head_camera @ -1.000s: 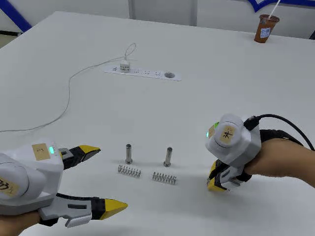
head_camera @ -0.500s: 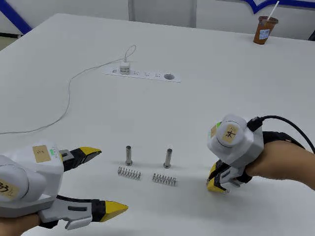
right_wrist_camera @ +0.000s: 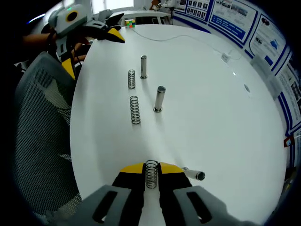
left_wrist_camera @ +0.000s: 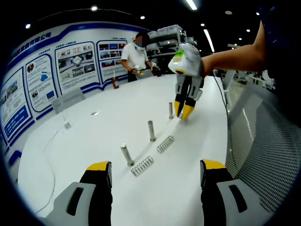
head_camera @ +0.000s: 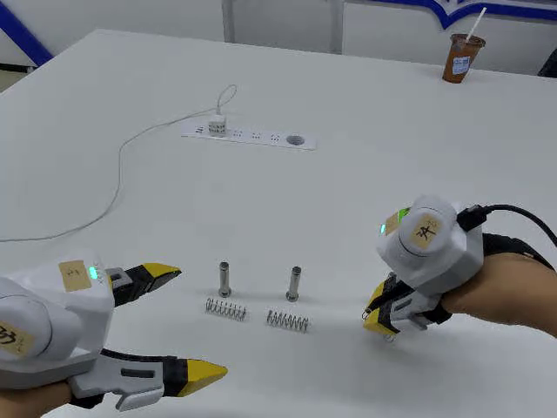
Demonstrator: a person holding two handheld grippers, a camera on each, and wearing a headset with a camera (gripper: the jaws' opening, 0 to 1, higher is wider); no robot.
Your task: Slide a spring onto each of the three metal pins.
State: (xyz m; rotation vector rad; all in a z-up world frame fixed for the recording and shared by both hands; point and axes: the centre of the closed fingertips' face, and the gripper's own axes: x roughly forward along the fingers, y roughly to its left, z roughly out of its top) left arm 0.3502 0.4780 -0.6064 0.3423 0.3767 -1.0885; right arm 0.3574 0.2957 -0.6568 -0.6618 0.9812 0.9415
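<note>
Right tongs [head_camera: 378, 318], clamped on a spring [right_wrist_camera: 151, 171], have shifted slightly, and the third pin [right_wrist_camera: 194, 174] is just beside their tips. Threading looks close! Left tongs [left_wrist_camera: 155, 167] gape open, idle. Two more pins [head_camera: 224, 279] and two loose springs [head_camera: 287, 320] wait between the tongs.

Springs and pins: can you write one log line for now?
right gripper: shut on spring near third pin | left gripper: open | two springs flat, two pins bare
</note>
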